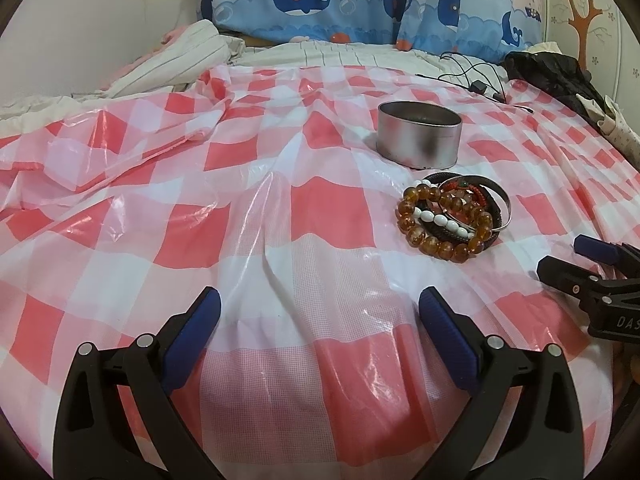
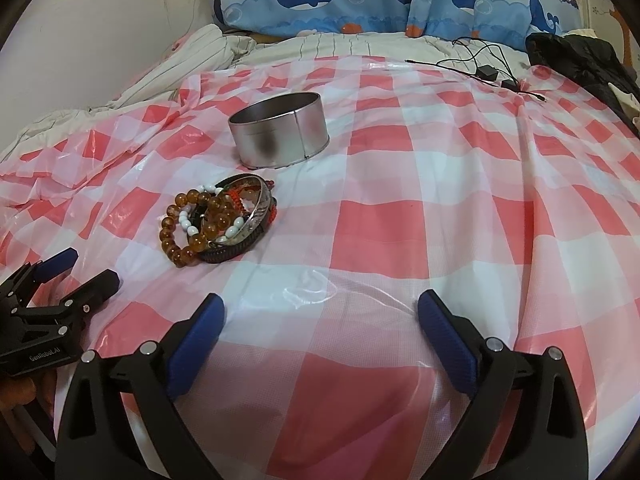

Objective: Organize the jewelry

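A heap of bracelets [image 1: 454, 216] lies on the red-and-white checked plastic sheet [image 1: 248, 208]: amber beads, white beads, a dark braided band and a silver bangle. Just beyond it stands an open round metal tin [image 1: 419, 134]. The right wrist view shows the same bracelets [image 2: 220, 220] and tin [image 2: 280, 130] up and to the left. My left gripper [image 1: 320, 304] is open over bare sheet, short and left of the heap. My right gripper [image 2: 320, 308] is open too, nothing between its blue pads, to the right of the heap. Each gripper shows at the other view's edge: right gripper [image 1: 576, 258], left gripper [image 2: 82, 270].
Striped bedding [image 1: 192, 56] is bunched at the back left. Whale-print pillows [image 1: 360, 0] line the headboard. Black cables with a charger [image 1: 476, 80] and a dark garment [image 1: 560, 80] lie at the back right. A wall [image 1: 100, 8] runs along the left.
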Motion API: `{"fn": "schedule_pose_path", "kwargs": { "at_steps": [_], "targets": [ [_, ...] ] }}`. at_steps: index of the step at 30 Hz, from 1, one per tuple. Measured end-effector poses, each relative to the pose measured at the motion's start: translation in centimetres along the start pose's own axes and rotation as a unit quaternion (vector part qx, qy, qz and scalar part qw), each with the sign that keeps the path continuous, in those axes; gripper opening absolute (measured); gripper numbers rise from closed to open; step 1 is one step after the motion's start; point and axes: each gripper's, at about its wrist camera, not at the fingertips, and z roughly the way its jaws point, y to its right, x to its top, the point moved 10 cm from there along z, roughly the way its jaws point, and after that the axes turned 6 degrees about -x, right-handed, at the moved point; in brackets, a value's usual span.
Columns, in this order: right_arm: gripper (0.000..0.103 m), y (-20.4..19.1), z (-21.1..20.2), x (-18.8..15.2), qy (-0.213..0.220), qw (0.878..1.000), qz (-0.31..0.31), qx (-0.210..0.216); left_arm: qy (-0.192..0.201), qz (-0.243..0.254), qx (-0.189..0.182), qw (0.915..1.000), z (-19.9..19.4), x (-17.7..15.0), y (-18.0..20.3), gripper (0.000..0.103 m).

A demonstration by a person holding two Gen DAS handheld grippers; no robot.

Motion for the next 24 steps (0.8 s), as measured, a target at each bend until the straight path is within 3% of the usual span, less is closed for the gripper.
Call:
{"fn": "schedule_pose_path", "kwargs": {
  "at_steps": [24],
  "targets": [
    [0.094, 0.04, -0.01, -0.02, 0.001, 1.000, 0.000, 0.001, 0.001, 0.009, 0.011, 0.9999, -0.13, 0.02, -0.01, 0.095]
  ]
}}
